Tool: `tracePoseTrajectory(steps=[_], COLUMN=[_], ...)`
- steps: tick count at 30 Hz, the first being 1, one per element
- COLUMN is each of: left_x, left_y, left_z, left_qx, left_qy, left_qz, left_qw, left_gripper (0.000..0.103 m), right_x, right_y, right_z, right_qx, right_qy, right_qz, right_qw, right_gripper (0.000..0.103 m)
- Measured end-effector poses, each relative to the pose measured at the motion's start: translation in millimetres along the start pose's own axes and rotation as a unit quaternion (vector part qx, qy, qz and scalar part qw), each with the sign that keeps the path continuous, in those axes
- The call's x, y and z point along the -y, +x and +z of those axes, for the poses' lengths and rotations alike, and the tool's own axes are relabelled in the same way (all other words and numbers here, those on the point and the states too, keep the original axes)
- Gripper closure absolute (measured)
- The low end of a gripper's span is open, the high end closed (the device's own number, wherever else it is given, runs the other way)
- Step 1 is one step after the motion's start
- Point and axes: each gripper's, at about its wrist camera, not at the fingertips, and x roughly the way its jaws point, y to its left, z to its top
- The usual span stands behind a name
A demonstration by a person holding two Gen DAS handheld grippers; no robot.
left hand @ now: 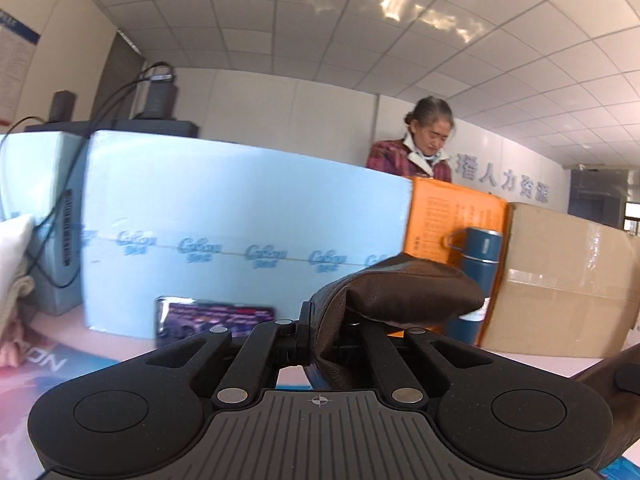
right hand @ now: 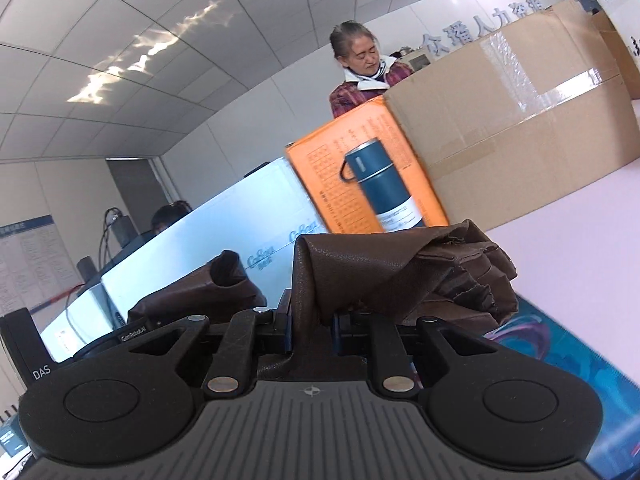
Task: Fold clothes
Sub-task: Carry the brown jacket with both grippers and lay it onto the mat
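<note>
With the left gripper (left hand: 320, 332) and right gripper (right hand: 312, 320) each clamped on the brown garment (right hand: 360, 264), keep its edge taut and level when laying it down.

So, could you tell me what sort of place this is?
Probably an office used as a workspace: grid ceiling tiles, wall lettering, stacked cardboard box. Both grippers grip a brown garment.

Far side walled off — pale blue box (left hand: 240, 240) left, orange box (left hand: 456, 216) mid, cardboard box (left hand: 560, 280) right, edge to edge. Blue flask (left hand: 478, 280) stands upright just in front of orange box. Phone (left hand: 212, 316) propped near blue box. Cables (left hand: 52, 216) and light cloth pile (left hand: 14, 272) block far left. Open pink tabletop (right hand: 568, 236) on the right, before the cardboard box — passable.
</note>
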Motion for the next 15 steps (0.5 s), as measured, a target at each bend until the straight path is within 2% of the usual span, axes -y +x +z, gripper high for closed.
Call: tracePoseTrajectory(steps=[2, 5, 7, 9, 12, 15], left_x=[-29.0, -54.3, -66.8, -80.4, -94.3, -104.3], left_y=[-12.1, -23.8, -32.5, -38.8, -42.3, -38.6], left_z=[-12.0, -30.8, -36.9, -40.4, -41.4, -40.0], left_qx=[-0.034, -0.065, -0.074, -0.084, -0.079, -0.082], left_qy=[-0.016, -0.015, -0.026, -0.047, -0.053, -0.064], left_qz=[0.031, 0.06, 0.073, 0.074, 0.091, 0.09], left_qw=[0.9988, 0.996, 0.9943, 0.9926, 0.9912, 0.9905], left_gripper=[0.088, 0.075, 0.057, 0.045, 0.037, 0.037], right_x=[-13.5, -29.9, -34.9, -32.6, -22.7, -14.7], right_y=[3.9, 9.9, 8.5, 6.3, 13.6, 39.1], right_z=[-15.9, -38.2, -47.7, -52.1, -49.0, -42.2], right_qx=[-0.032, -0.063, -0.074, -0.08, -0.088, -0.104], right_qy=[-0.008, -0.028, -0.03, -0.024, -0.016, -0.024], right_qz=[0.018, 0.027, 0.023, 0.014, -0.017, -0.047], right_qw=[0.999, 0.997, 0.997, 0.996, 0.996, 0.993], right_gripper=[0.088, 0.088, 0.087, 0.087, 0.087, 0.087])
